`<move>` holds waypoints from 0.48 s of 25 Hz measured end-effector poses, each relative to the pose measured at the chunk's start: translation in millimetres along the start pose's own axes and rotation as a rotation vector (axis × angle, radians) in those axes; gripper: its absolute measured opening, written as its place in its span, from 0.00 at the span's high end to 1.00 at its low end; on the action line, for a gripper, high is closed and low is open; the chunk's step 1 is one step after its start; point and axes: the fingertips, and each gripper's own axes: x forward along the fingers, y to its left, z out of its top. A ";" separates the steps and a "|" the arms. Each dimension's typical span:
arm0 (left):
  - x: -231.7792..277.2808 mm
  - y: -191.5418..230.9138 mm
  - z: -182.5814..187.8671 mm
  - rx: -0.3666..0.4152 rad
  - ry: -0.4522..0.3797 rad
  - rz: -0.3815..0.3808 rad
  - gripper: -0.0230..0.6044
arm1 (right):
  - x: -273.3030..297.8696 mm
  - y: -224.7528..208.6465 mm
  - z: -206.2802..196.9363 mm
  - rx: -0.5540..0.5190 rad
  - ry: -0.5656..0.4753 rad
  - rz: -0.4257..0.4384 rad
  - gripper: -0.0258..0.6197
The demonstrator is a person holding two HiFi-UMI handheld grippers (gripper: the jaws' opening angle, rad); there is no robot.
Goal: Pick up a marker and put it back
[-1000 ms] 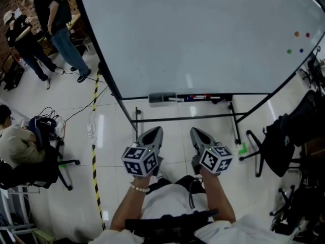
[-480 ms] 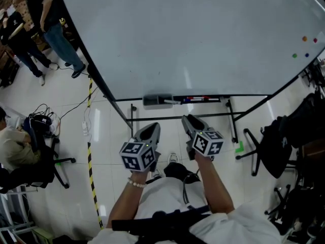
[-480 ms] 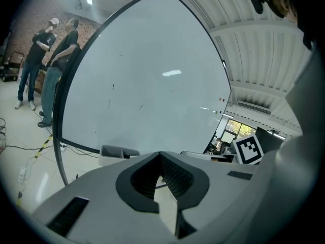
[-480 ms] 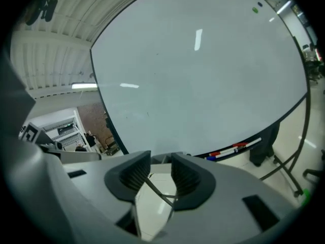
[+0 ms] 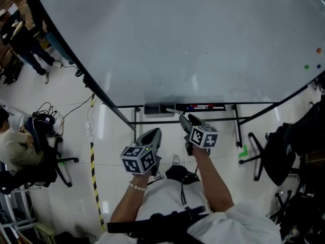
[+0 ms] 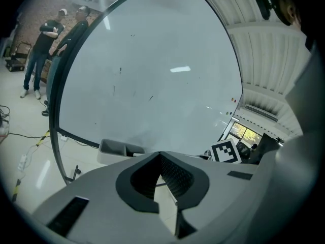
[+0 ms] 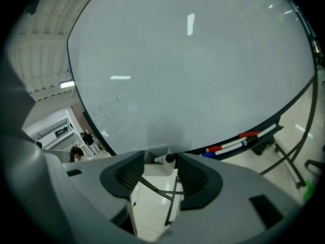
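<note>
1. Marker (image 7: pixel 165 159): white barrel with a dark end, resting in the grey holder (image 5: pixel 155 109) at the left end of the whiteboard ledge. Untouched.
2. Right tongs (image 5: pixel 184 120): jaws have just been opening and now stand wide, with nothing between the pads. The marker sits framed in the gap, not yet reached.
3. Left tongs (image 6: pixel 160 154): jaws together, empty, nearer the body.
4. Step, as judged: approach before pick-up.
5. Next move: bring the right tongs forward until the pads straddle the barrel, clear of the holder wall, then close.

A large whiteboard (image 5: pixel 177 39) stands on glossy white floor tiles (image 5: pixel 112 136) crossed by striped tape (image 5: pixel 94 172).
</note>
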 end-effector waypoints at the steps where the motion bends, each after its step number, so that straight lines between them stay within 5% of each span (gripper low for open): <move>1: 2.8 2.6 0.4 -0.001 0.004 0.007 0.98 | 4.8 -1.3 1.1 0.004 0.007 0.002 0.59; 12: 15.2 15.8 -0.2 -0.037 0.021 0.046 0.98 | 47.1 -9.8 -6.2 0.048 0.086 0.046 0.70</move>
